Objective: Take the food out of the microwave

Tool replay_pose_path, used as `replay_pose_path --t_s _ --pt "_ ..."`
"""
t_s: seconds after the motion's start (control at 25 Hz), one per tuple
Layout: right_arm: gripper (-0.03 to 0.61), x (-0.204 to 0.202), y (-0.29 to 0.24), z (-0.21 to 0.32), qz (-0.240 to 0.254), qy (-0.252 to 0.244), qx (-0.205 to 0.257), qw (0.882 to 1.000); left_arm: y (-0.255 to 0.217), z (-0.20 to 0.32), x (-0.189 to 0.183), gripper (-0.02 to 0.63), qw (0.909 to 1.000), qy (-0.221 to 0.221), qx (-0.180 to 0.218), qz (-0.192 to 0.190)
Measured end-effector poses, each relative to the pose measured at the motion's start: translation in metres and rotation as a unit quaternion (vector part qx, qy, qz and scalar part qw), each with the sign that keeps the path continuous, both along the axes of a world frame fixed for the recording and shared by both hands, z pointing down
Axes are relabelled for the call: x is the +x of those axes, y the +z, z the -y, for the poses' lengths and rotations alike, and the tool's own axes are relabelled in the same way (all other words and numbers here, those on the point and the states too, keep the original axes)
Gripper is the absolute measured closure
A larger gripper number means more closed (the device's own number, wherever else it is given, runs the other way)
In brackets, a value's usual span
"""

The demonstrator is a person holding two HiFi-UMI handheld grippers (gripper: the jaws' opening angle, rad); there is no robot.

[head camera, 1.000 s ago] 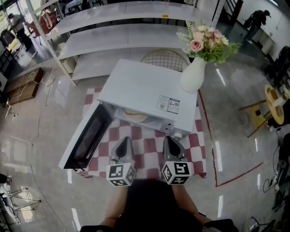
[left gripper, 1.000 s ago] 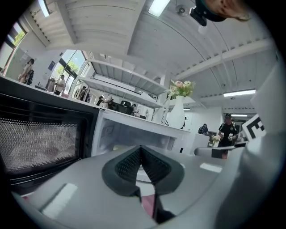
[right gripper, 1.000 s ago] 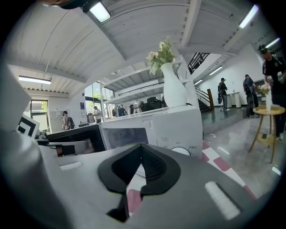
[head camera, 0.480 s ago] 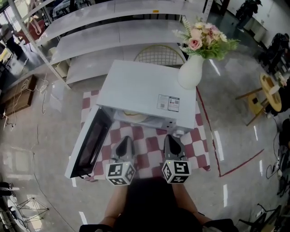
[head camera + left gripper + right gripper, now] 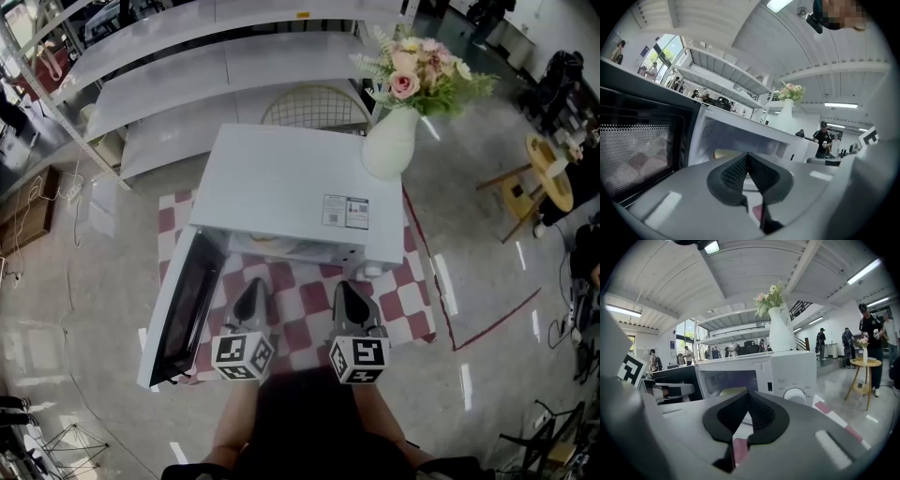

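Hovering before boxy white microwave (image 5: pixel 291 192), door (image 5: pixel 185 305) open: left claw (image 5: pixel 251 289), right claw (image 5: pixel 347 289), ribbed pads (image 5: pixel 734 172) pressed together, empty.

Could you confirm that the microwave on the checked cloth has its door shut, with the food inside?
Not quite: the microwave has its door swung open, as the head view shows. It does sit on the checked cloth, with the food inside.

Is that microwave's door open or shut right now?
Open. The door stands swung out at the left of the microwave, and the pale food shows inside the cavity.
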State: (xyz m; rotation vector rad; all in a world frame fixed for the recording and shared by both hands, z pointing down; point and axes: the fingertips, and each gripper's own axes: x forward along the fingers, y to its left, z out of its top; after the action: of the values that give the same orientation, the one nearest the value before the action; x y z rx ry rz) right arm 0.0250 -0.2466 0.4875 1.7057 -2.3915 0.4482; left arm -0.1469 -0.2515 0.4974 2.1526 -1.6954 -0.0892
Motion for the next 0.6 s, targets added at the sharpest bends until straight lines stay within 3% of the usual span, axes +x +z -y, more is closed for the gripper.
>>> replay_pose_path --t_s 0.32,0.6 --pt "0.578 0.000 0.006 0.004 0.010 0.004 -0.010 1.000 0.015 0.012 -0.006 0.603 0.9995 -0.010 -0.004 -0.030" --pt "0.578 -0.011 0.013 0.002 0.008 -0.019 -0.018 1.000 0.024 0.021 -0.011 0.603 0.9916 -0.034 0.009 -0.125"
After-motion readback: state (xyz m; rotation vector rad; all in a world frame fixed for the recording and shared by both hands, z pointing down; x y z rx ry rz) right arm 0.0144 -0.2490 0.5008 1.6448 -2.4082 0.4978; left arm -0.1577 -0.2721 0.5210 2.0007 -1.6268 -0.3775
